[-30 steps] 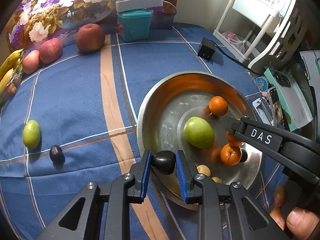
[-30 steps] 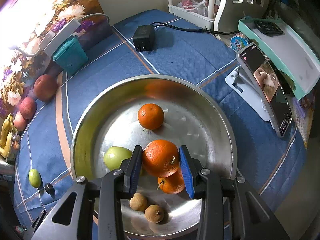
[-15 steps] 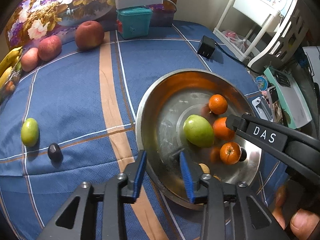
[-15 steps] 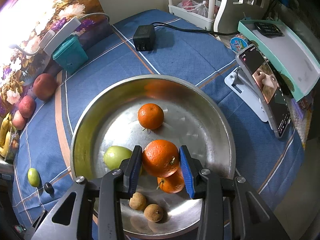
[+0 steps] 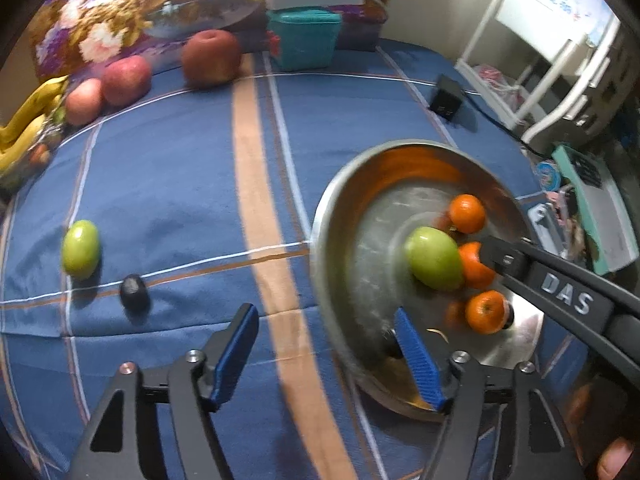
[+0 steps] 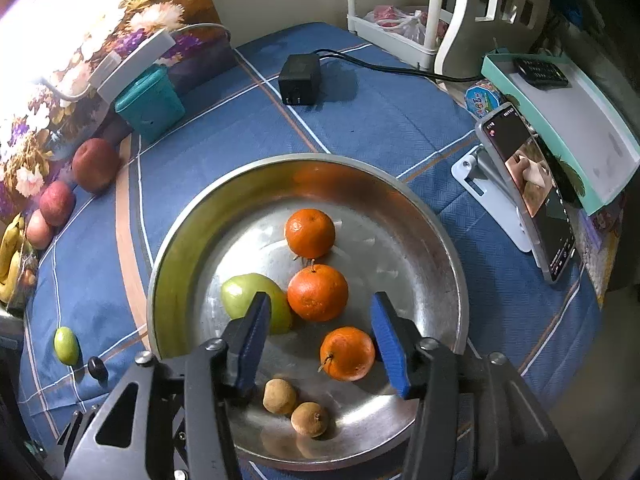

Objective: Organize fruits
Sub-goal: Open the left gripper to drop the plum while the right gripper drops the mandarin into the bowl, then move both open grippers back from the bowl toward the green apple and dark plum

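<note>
A steel bowl (image 6: 400,188) (image 5: 332,216) on the blue cloth holds three oranges (image 6: 318,292), a green fruit (image 6: 244,294) (image 5: 432,258) and two small brown fruits (image 6: 280,396). A dark fruit (image 5: 507,316) peeks from behind an orange (image 5: 486,312) in the left wrist view. My right gripper (image 6: 318,340) is open and empty above the bowl. My left gripper (image 5: 326,354) is open and empty, straddling the bowl's near left rim. A small green fruit (image 5: 80,248) and a dark plum (image 5: 134,292) lie on the cloth at the left.
Three red apples (image 5: 210,60) and bananas (image 5: 24,124) lie at the far left edge. A teal box (image 5: 304,38), a black adapter (image 6: 300,80), a phone on a stand (image 6: 528,196) and a white rack (image 6: 400,12) stand around.
My left gripper let go of the dark plum into the bowl, opened wide and shifted left. My right gripper opened and released the orange, which now lies in the bowl.
</note>
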The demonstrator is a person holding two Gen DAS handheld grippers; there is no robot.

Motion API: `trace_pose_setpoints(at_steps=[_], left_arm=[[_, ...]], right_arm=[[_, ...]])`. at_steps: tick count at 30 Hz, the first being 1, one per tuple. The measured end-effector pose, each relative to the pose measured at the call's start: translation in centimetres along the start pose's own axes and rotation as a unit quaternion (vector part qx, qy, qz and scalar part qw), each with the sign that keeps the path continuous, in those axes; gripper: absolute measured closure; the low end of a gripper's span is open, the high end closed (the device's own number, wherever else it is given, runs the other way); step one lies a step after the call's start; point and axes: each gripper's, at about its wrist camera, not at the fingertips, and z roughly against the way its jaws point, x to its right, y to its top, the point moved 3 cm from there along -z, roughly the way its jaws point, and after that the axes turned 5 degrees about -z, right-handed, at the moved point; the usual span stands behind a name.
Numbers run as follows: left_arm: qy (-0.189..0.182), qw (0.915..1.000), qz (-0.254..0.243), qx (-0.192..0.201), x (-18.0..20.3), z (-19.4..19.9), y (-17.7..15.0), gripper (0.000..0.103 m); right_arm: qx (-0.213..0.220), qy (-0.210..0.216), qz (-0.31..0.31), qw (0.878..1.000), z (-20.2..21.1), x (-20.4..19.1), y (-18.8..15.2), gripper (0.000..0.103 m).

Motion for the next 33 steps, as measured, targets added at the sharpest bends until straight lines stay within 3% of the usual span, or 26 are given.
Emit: trace_pose_setpoints(at_steps=[6, 14, 27, 33], left_arm=[[0.047, 0.9976, 0.05, -0.012, -3.3, -0.2, -0.4, 0.011], [0.09, 0.9906, 0.103, 0.002, -7.7, 1.1, -0.6, 0.003], [0.14, 0.979, 0.145, 0.03, -12.5, 3.3, -0.8, 0.002], [0.144, 0.9764, 0.157, 0.034, -13.5, 3.9, -1.1, 0.001]], right_arm=[[-0.004, -0.01, 0.021, 1.0, -0.1, -0.7, -0.3, 0.049], [-0.007, -0.016, 0.041, 0.999, -0.1, -1.7, -0.9, 0.048], [-0.003, -0.002, 0.082, 0.997, 1.5, -4.8, -2.3, 0.048], [0.002, 0.009, 0.103, 0.995, 2.3, -6.2, -2.8, 0.048]])
